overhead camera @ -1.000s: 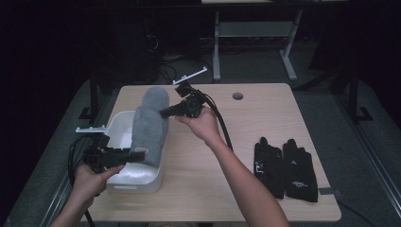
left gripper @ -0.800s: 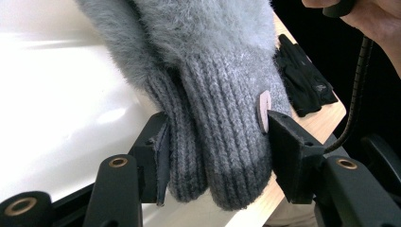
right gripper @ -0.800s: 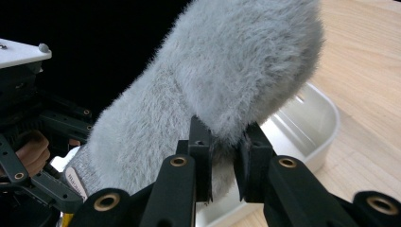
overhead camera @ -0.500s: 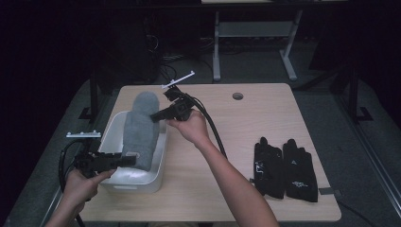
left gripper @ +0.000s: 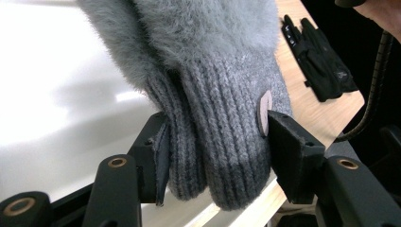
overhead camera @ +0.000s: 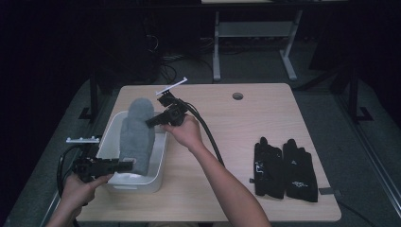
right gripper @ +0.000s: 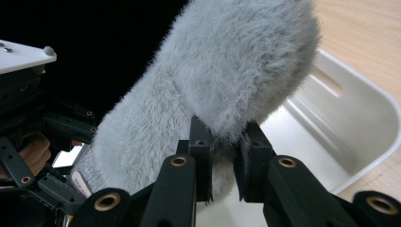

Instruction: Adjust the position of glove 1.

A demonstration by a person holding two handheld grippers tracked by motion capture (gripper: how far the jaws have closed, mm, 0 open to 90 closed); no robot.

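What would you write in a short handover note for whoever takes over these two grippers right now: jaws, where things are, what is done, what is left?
Left gripper: jaws closed on the ribbed cuff of the grey mitten.
Right gripper: jaws pinched on the mitten's fluffy top end.
Where: the mitten hangs stretched between both grippers, over the white bin, cuff end low inside it. A pair of black gloves lies on the table to the right.
Done: mitten picked up and brought over the bin.
Left: probably lower it in and open both jaws; the black gloves may follow.
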